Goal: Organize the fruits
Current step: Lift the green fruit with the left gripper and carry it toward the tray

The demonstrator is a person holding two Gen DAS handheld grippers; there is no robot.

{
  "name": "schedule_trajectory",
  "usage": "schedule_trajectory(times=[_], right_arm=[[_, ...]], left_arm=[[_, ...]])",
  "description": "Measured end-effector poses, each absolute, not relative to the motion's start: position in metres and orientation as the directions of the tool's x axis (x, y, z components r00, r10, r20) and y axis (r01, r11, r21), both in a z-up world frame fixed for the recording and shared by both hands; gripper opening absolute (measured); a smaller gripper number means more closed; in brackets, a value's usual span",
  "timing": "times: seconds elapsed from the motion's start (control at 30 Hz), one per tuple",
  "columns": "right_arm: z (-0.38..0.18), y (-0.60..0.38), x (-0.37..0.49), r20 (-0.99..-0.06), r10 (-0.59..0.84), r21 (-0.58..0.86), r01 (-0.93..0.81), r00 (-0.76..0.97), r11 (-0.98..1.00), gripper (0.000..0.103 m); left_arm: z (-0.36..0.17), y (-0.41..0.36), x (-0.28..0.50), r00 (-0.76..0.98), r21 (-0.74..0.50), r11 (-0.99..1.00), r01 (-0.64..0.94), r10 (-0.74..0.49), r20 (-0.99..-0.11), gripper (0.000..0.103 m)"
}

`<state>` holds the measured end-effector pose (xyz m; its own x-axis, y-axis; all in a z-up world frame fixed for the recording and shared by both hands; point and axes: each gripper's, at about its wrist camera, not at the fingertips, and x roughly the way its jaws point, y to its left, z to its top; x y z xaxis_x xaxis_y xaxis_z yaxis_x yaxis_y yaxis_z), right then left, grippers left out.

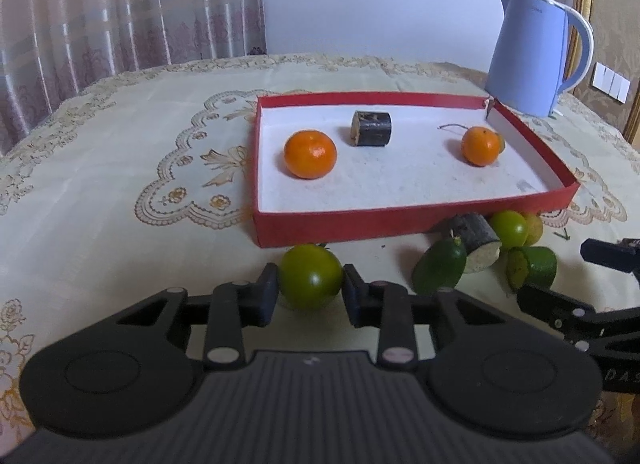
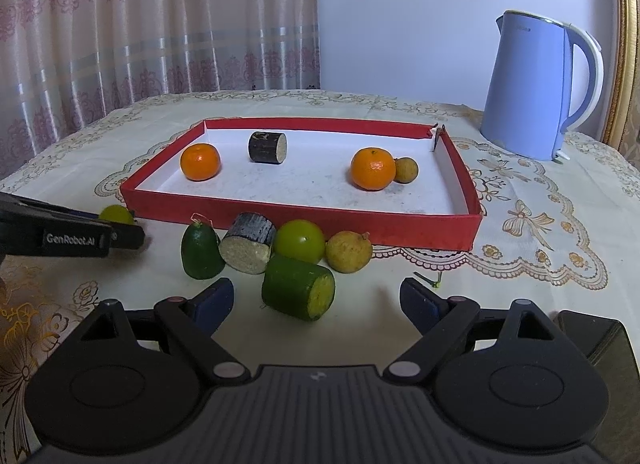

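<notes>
Held fruit: a round, glossy green citrus [image 1: 310,280], no clear long axis, on the tablecloth [image 1: 120,192] just outside the near wall of the red tray [image 1: 340,226], toward its left corner.
Left gripper [image 1: 309,296]: jaws nearly closed, both pads pressed on the green citrus.
Right gripper [image 2: 316,300]: jaws spread wide, holding nothing; a cut green cylinder [image 2: 298,288] lies just ahead of them, long axis level, its yellow cut face turned toward the near right.
Loose pile: a dark-skinned cut piece [image 2: 250,242], another green fruit [image 2: 299,241] and a yellowish fruit [image 2: 348,251] against the tray's near wall.
In tray: two oranges [image 2: 200,161] [image 2: 373,168] and a dark cylinder [image 2: 267,147] lying on its side.
Right view only: a small tan fruit [image 2: 406,170] in full behind the right orange.
Far right corner: a blue kettle [image 2: 532,84].
</notes>
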<state>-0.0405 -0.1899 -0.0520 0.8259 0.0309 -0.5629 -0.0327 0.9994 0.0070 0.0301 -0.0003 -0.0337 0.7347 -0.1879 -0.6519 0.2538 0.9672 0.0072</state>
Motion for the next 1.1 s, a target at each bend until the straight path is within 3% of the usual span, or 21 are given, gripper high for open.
schedule_trajectory(times=[1.1], right_arm=[[-0.052,-0.187,-0.035,-0.551,0.022,-0.012,-0.034,0.834,0.999,0.091]], left_arm=[[0.003,-0.009,0.030,0.791,0.035,0.969,0.245,-0.178,-0.586,0.031]])
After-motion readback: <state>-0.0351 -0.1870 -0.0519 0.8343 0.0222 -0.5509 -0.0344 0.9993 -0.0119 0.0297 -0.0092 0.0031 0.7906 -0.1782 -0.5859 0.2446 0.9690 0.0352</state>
